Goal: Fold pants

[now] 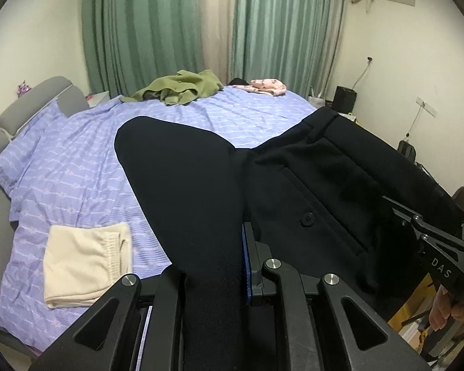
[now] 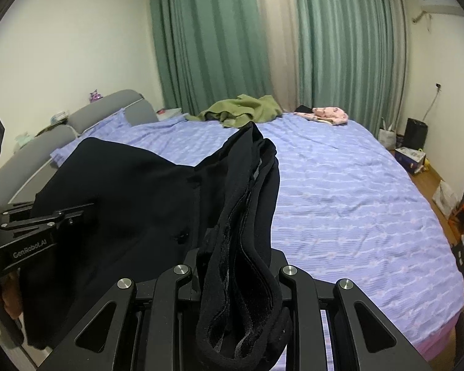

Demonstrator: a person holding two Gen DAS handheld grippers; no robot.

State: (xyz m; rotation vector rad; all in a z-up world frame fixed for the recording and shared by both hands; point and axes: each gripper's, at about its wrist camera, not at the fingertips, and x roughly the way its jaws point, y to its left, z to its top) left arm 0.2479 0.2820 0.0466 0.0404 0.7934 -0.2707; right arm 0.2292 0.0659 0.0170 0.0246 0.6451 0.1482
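Black pants (image 1: 201, 185) hang between both grippers above the bed. My left gripper (image 1: 219, 266) is shut on the cloth of one leg, which drapes over its fingers. My right gripper (image 2: 238, 272) is shut on the bunched waistband (image 2: 250, 216). In the left wrist view the right gripper (image 1: 430, 235) shows at the right, at the waistband end near a button (image 1: 307, 217). In the right wrist view the left gripper (image 2: 40, 225) shows at the left edge against the pants (image 2: 123, 191). The fingertips are hidden by cloth.
The bed has a lilac patterned sheet (image 2: 340, 191). A folded cream garment (image 1: 86, 259) lies at its near left. A green garment (image 1: 182, 88) and a pink one (image 1: 267, 86) lie at the far side by green curtains. Grey headboard (image 1: 40, 99) at left; clutter on the floor at right (image 2: 411, 154).
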